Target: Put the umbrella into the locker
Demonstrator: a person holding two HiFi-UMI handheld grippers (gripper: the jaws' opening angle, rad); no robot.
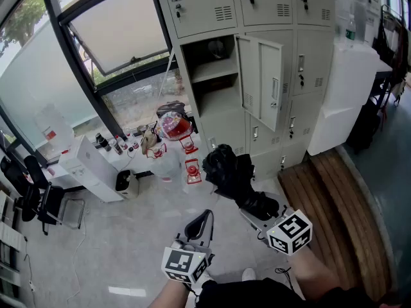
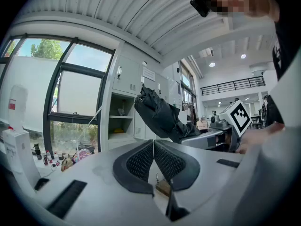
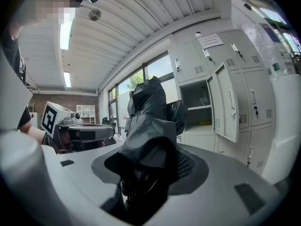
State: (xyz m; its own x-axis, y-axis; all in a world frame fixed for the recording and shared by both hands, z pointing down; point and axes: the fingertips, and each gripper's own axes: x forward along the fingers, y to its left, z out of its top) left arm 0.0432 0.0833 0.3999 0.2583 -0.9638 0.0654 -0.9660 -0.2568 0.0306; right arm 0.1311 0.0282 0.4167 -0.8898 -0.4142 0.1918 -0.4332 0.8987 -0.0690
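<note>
A folded black umbrella sticks out ahead of my right gripper, whose jaws are shut on its lower end. In the right gripper view the umbrella fills the middle and hides the gap between the pads. It points toward the grey locker bank, where one locker stands open with its door swung out to the right. A shelf divides the open locker. My left gripper is lower left of the umbrella, jaws shut with nothing between the pads. The umbrella also shows in the left gripper view.
Bottles and a red-and-clear jar crowd the floor by the window, left of the lockers. A white cabinet and a black chair stand at the left. A white box sits right of the lockers, beside wooden flooring.
</note>
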